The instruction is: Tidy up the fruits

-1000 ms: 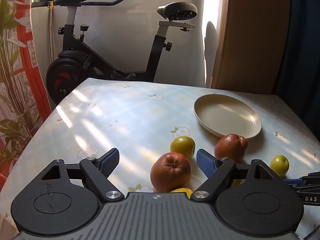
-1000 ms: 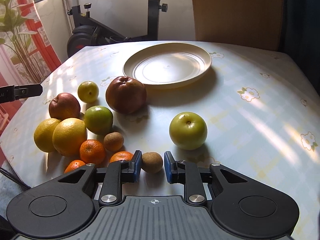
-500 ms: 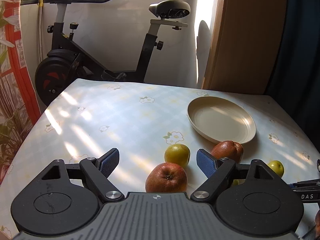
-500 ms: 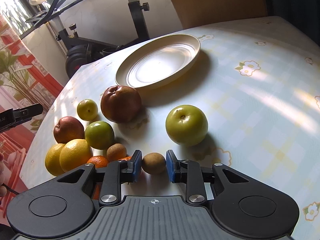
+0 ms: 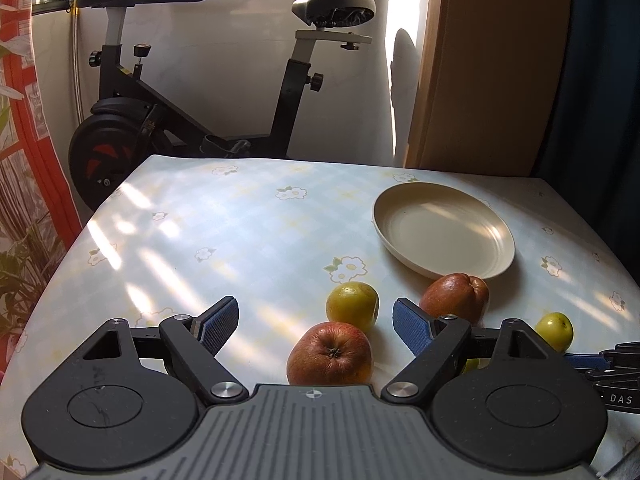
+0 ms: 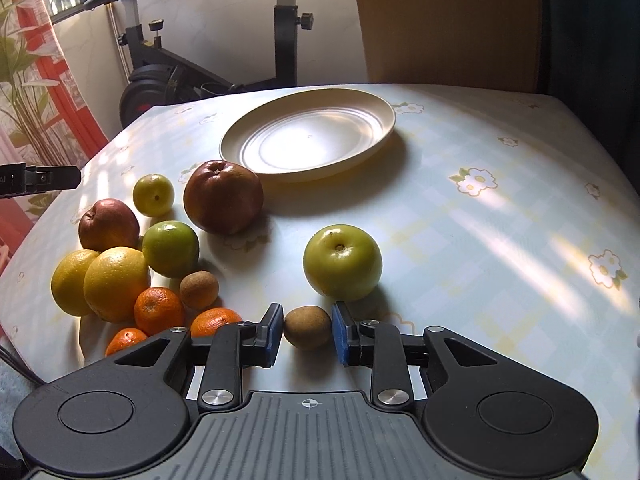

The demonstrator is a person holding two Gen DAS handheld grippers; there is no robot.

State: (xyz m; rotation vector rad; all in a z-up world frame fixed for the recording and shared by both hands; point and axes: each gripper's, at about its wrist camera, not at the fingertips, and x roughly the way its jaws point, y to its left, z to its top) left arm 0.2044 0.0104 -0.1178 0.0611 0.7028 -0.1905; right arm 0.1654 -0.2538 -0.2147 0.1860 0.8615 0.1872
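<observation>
My right gripper (image 6: 306, 330) is shut on a small brown kiwi (image 6: 307, 327), just in front of a green apple (image 6: 342, 262); whether the kiwi is off the table I cannot tell. The cream plate (image 6: 384, 120) lies empty beyond them. My left gripper (image 5: 316, 322) is open over the table, with a red apple (image 5: 330, 354) below and between its blue pads (image 5: 412, 326), untouched. Behind that apple sit a yellow-green fruit (image 5: 352, 301) and a dark red apple (image 5: 456, 294), near the plate (image 5: 496, 268).
Left of the kiwi is a cluster: a second kiwi (image 6: 199, 289), three mandarins (image 6: 158, 310), two yellow citrus (image 6: 116, 283) and a green citrus (image 6: 171, 249). An exercise bike (image 5: 132, 120) and a wooden chair back (image 6: 448, 20) stand past the table's far edge.
The right gripper has stayed shut on the kiwi; its view tipped briefly and came back. The left gripper has stayed open, and the fruits on the table have not moved.
</observation>
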